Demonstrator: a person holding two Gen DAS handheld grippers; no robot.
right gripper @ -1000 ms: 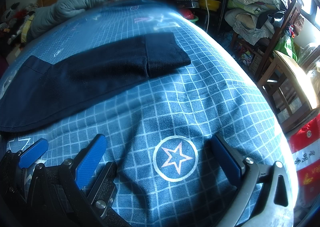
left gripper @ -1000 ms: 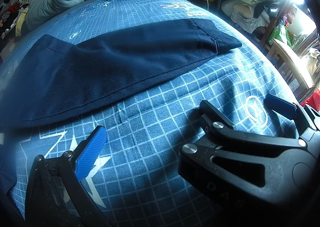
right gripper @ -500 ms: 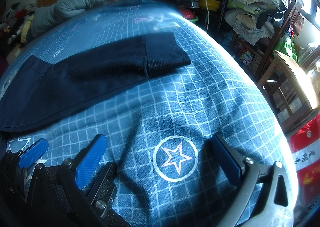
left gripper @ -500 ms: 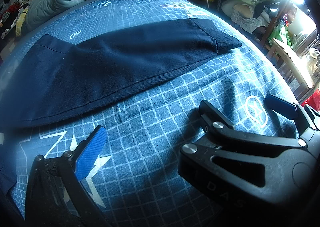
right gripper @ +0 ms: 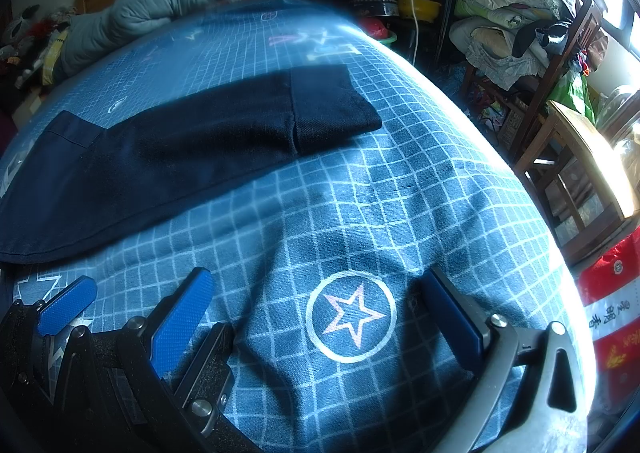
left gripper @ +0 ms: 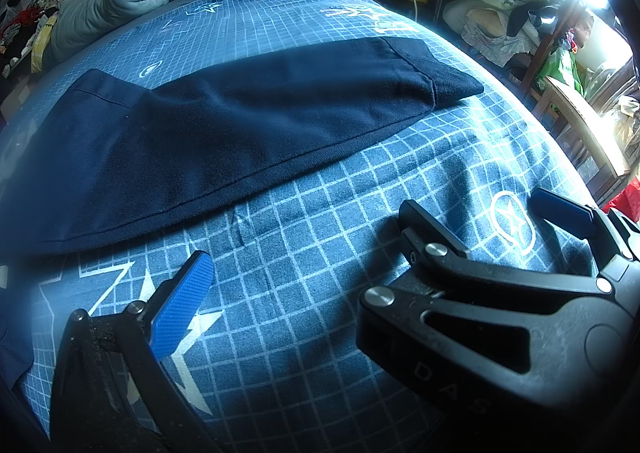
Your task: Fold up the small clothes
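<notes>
Figure: Folding of a small garment on a bed, intermediate stage. The dark navy garment (left gripper: pixel 248 121) lies flat on the blue grid-patterned bedspread (left gripper: pixel 320 253), stretched as a long band from 9 o'clock toward 2 o'clock in the left wrist view. It appears already doubled lengthwise, with a ribbed cuff or hem (left gripper: pixel 448 81) at its 2 o'clock end and a stitched panel (left gripper: pixel 100 93) at its 10 o'clock end. The left claw (left gripper: pixel 296 245) rests low over the bedspread at 6 o'clock, its jaws spread wide and gripping nothing; only its blue left pad shows clearly. The right claw (right gripper: pixel 316 313) is likewise apart and empty, straddling a printed circled star (right gripper: pixel 351 316), well clear of the garment (right gripper: pixel 192 149), which lies toward 10 o'clock. Judged from this layout, one lengthwise fold is done; the crosswise folds that would shorten the band remain, and neither claw has yet taken hold of an end.
</notes>
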